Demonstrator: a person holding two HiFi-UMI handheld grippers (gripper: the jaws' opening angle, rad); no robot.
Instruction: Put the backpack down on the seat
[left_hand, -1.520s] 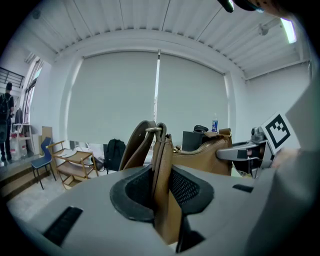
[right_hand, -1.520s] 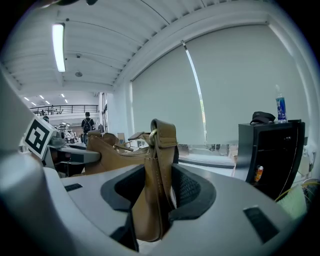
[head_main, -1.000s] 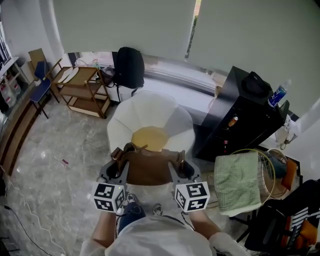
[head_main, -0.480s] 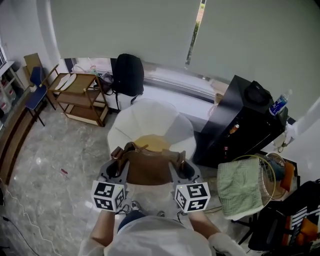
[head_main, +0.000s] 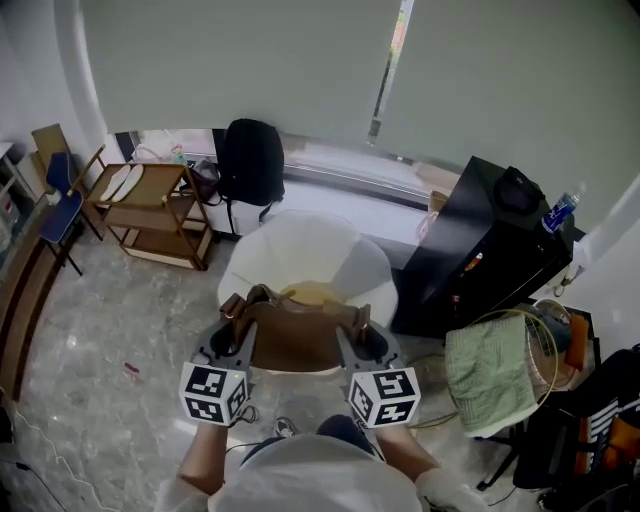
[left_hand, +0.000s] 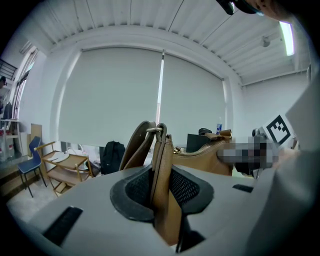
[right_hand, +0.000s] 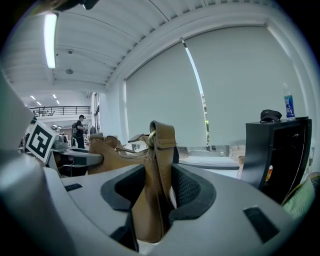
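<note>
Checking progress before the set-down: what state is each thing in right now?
brown backpack: held up by both ends, not yet set down.
left hand-held gripper: shut on the brown backpack.
right hand-held gripper: shut on the brown backpack.
seat: holds only a yellow cushion.
black backpack: standing upright.
blinds: lowered.
green towel: draped over a basket.

Tan brown backpack (head_main: 297, 338); white seat (head_main: 300, 245) with a yellow cushion (head_main: 318, 293); black cabinet (head_main: 480, 265); pale green towel (head_main: 487, 365); grey marbled floor (head_main: 110, 320); black bag (head_main: 250, 160)

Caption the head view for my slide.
Left gripper and right gripper hold a brown bag before a white chair.
</note>
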